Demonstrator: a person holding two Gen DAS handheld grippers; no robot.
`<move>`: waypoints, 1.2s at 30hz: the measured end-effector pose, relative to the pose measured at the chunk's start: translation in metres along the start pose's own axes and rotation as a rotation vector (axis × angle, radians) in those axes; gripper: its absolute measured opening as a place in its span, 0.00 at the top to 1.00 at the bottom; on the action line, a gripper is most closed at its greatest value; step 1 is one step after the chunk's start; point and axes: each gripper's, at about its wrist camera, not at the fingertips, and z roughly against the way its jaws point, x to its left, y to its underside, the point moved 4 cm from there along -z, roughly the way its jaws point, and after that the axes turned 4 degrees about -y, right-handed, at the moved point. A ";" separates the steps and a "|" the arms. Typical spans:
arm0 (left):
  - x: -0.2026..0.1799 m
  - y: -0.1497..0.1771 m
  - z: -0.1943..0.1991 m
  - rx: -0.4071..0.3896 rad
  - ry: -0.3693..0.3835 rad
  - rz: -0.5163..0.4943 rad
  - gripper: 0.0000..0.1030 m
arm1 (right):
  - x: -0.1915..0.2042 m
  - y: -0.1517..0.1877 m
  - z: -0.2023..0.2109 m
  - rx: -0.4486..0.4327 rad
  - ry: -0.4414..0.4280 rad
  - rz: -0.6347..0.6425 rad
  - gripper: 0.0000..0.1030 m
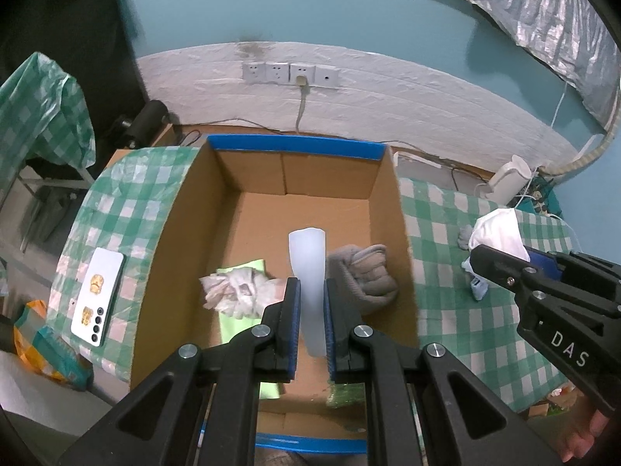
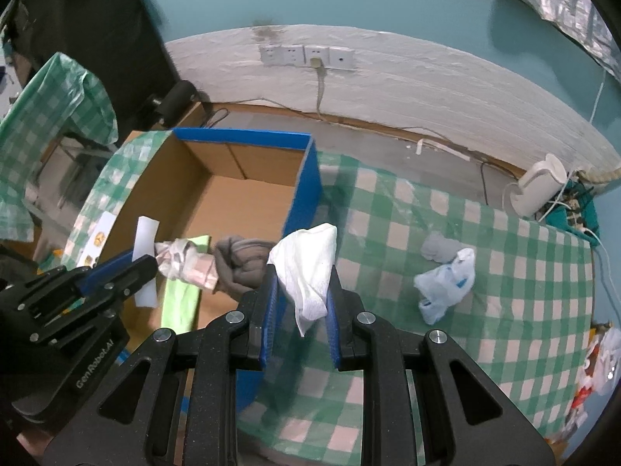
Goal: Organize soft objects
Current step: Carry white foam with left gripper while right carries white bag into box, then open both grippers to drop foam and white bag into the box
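Holding a pale, translucent white strip [image 1: 308,291] between the narrowed blue pads of the left gripper [image 1: 311,303], flat, smooth and slightly tapering, rounded at its far end, hanging over the inside of the open cardboard box [image 1: 186,209] with blue-taped rims. Pinching a crumpled white cloth [image 2: 308,272] in the right gripper [image 2: 302,303], jaws drawn close on it, soft and wrinkled, bunching above the pads and drooping to a limp point between them, hovering just beside the blue box wall and over the green-and-white checked tablecloth [image 2: 504,310]. Lying already on the box floor: a rolled grey knit bundle [image 1: 365,275], thick and ribbed, touching a scrunched pinkish-white rag [image 1: 240,291] resting on a flat light-green sheet [image 1: 248,266]. Sitting well apart on the tablecloth to the right: a crinkled white plastic bag with blue print [image 2: 446,283] touching a small grey wad [image 2: 438,248]. Resting left of the box on the cloth: a white phone [image 1: 97,297], face down.
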 end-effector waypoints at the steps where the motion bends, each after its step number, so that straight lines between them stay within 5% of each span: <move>1: 0.003 0.000 0.000 0.000 -0.002 0.002 0.89 | 0.003 -0.001 -0.002 0.003 -0.002 0.003 0.80; 25: 0.057 0.007 -0.026 0.059 -0.080 0.069 0.88 | 0.051 -0.002 -0.043 0.079 -0.036 0.071 0.80; 36: 0.058 0.009 -0.031 0.071 -0.115 0.062 0.64 | 0.052 0.000 -0.048 0.086 -0.029 0.072 0.66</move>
